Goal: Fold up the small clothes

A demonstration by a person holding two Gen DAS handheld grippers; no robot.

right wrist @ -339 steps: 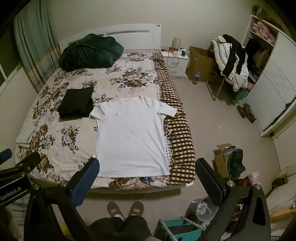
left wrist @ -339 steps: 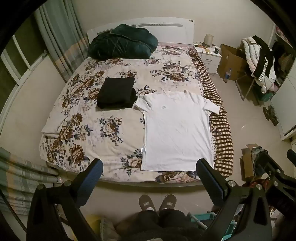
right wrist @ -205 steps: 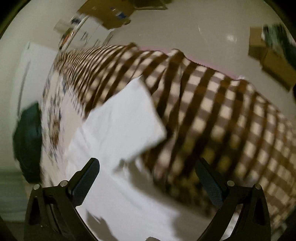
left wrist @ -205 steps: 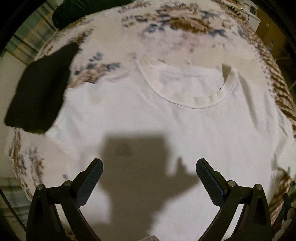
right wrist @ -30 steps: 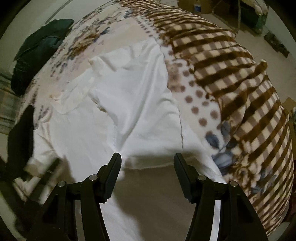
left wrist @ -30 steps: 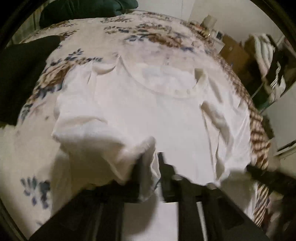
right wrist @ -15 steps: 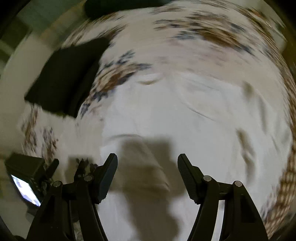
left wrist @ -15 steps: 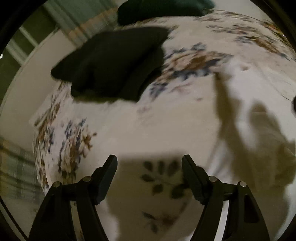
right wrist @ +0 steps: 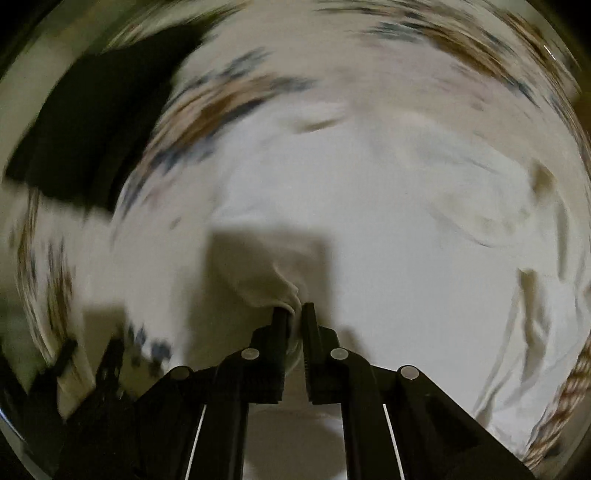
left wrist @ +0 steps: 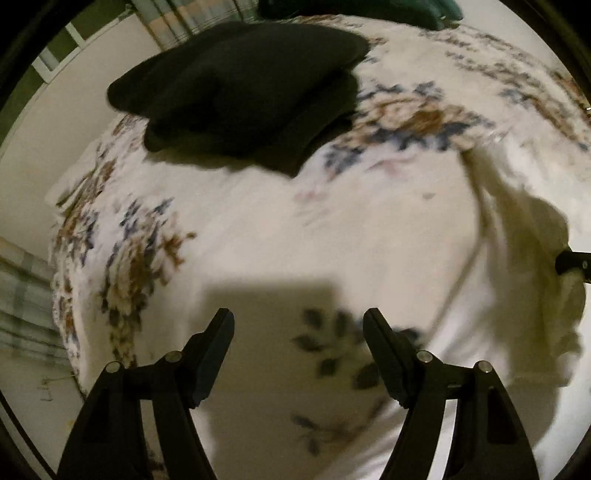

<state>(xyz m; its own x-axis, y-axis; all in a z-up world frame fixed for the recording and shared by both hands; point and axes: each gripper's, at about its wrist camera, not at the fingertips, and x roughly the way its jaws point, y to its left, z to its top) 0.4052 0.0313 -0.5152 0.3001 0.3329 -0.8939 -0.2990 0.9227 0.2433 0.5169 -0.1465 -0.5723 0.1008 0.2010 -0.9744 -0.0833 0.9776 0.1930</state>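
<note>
The white T-shirt (right wrist: 388, 229) lies rumpled on the floral bedspread (left wrist: 258, 229). My right gripper (right wrist: 293, 314) is shut on a bunched fold of the shirt's left side and holds it up off the bed. In the left wrist view the shirt (left wrist: 517, 258) shows only at the right edge, partly lifted. My left gripper (left wrist: 299, 325) is open and empty, low over the bare bedspread to the left of the shirt. The right wrist view is blurred by motion.
A folded black garment (left wrist: 243, 88) lies on the bed beyond my left gripper and shows at the upper left in the right wrist view (right wrist: 92, 125). A dark green duvet (left wrist: 354, 9) sits at the head. The bed's left edge, the floor and the curtain (left wrist: 22, 306) are to the left.
My right gripper has closed on the shirt's left side and lifted a fold. My left gripper let go of the shirt about a second ago and swung left over the bedspread, staying open.
</note>
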